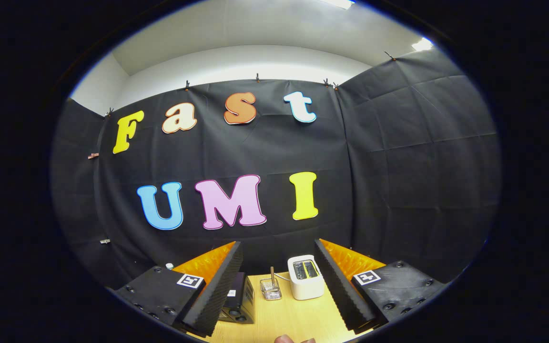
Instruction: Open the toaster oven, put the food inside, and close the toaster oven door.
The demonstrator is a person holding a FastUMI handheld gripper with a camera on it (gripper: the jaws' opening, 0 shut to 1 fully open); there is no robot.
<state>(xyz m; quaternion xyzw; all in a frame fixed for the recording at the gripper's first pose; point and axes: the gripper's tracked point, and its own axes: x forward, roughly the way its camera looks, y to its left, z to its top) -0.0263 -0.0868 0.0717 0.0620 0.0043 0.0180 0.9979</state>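
My gripper is held high above a light wooden table, its two ribbed black fingers spread wide with nothing between them. A black toaster oven stands on the table partly behind the left finger, so I cannot tell how its door stands. At the near table edge, between the fingers, a small reddish-brown item peeks up; it may be the food, but I cannot tell.
A white slot toaster stands just inside the right finger. A small clear rack with an upright stick sits between it and the oven. The black cloth wall rises right behind the table.
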